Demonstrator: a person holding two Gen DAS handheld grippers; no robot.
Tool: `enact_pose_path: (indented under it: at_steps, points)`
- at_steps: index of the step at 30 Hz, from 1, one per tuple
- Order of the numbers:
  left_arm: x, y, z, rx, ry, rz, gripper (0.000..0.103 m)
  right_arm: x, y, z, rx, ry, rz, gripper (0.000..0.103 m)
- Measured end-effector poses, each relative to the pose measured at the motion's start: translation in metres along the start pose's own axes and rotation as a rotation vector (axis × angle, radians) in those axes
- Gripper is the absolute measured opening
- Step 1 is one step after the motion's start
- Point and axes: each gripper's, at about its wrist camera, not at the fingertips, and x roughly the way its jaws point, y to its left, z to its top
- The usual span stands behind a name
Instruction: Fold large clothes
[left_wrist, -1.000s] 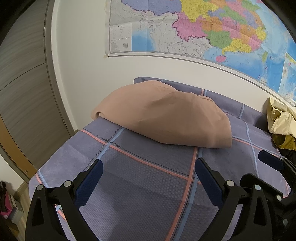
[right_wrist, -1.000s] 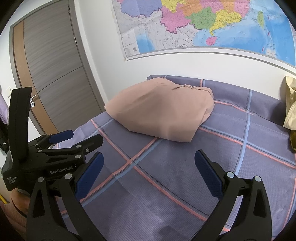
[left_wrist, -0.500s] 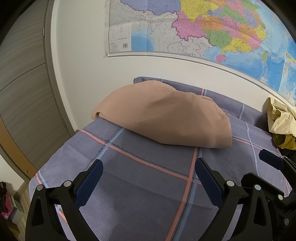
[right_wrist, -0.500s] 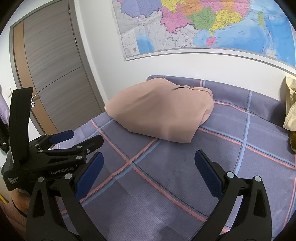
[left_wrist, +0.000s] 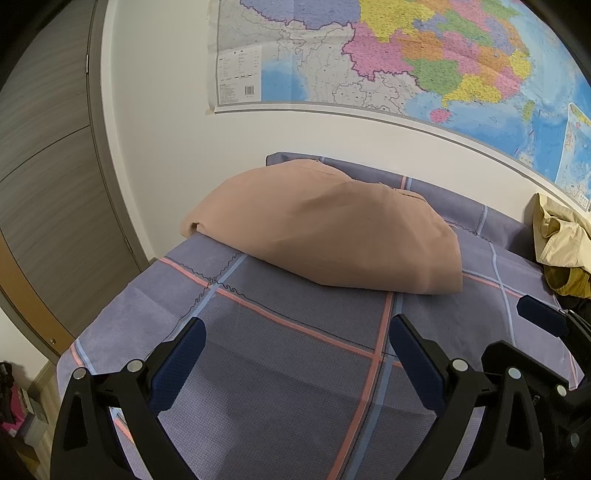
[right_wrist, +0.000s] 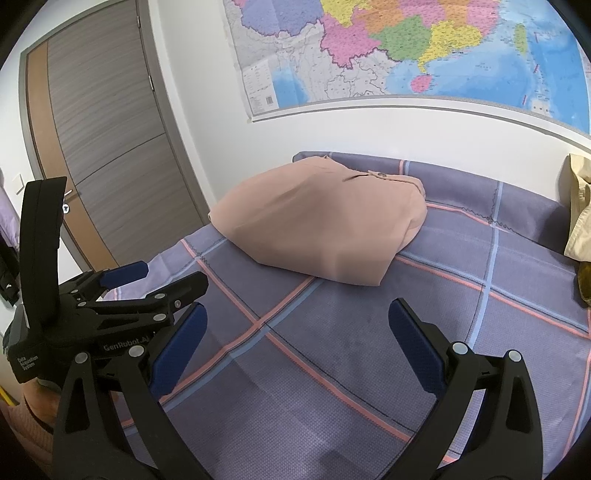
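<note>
Lying folded into a plump pink garment (left_wrist: 325, 229), with left gripper (left_wrist: 295, 354) and right gripper (right_wrist: 295, 339) released.

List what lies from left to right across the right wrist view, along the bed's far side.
Wooden door → folded pink garment → bare plaid bedsheet → beige garment at the right edge.

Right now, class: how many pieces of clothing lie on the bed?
2 for certain: the folded pink garment near the wall, and a crumpled yellow garment at the bed's right edge. A darker olive piece under it may be a third.
</note>
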Motion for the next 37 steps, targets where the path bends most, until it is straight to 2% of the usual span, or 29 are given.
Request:
enact_pose_path:
  at_steps: [27, 32, 37]
  points:
    - [-0.004, -0.004, -0.004, 0.022, -0.022, 0.019, 0.096, -0.005, 0.001, -0.004, 0.006, -0.008, -0.01, 0.097]
    - [-0.004, -0.007, -0.004, 0.01, 0.009, 0.003, 0.096, -0.011, 0.0, -0.008, 0.014, -0.015, -0.028, 0.097]
    - [-0.007, -0.019, -0.005, 0.021, 0.003, -0.059, 0.096, -0.029, -0.008, -0.012, 0.032, -0.043, -0.066, 0.097]
